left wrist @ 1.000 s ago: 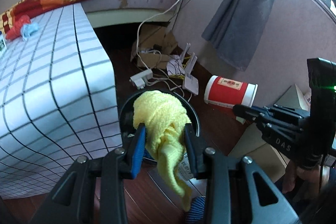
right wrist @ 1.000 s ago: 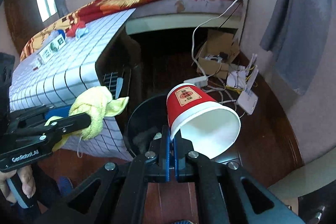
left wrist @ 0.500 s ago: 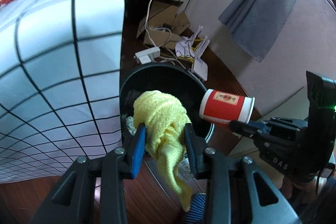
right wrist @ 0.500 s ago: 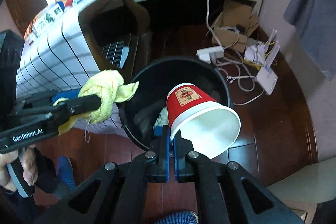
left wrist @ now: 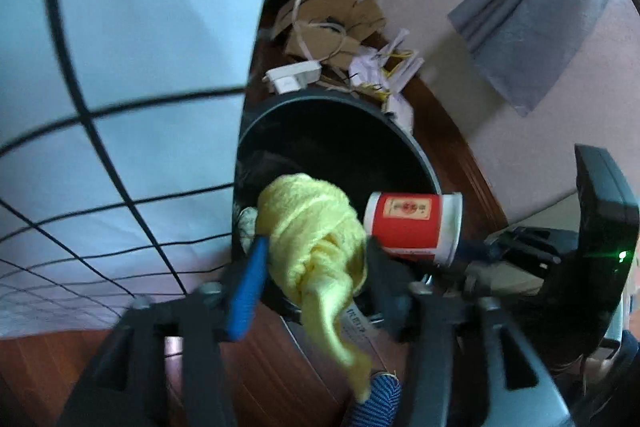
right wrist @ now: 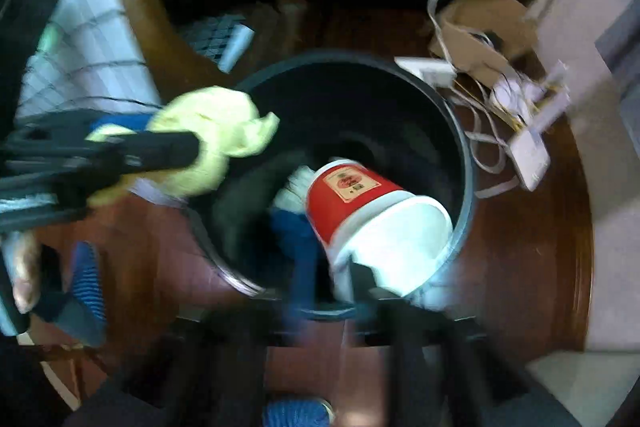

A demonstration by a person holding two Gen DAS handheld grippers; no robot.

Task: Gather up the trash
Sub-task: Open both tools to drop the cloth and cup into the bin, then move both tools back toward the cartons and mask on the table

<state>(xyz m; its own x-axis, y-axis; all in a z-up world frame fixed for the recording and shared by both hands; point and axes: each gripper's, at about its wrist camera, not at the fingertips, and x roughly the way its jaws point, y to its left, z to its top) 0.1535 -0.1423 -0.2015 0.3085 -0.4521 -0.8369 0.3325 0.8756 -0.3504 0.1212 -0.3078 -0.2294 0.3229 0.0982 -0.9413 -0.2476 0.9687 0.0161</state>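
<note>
A black round trash bin stands on the wood floor beside a table. Over its mouth my left gripper points down and its jaws are opening. The knotted yellow cloth sits loosely between the blue pads. My right gripper is over the bin too, jaws opening and blurred. The red and white paper cup lies tilted between the spread fingers, its rim toward the camera. In the left wrist view the cup hangs next to the cloth. Some trash lies inside the bin.
A white checked tablecloth hangs close on the bin's left. Behind the bin lie a cardboard box, a power strip, cables and a white router. A grey curtain hangs on the wall. A blue striped slipper is by the bin.
Both grippers have sunk toward the bin and tipped further down. Both sets of jaws have spread; the cloth and the cup are now over the bin's mouth.
</note>
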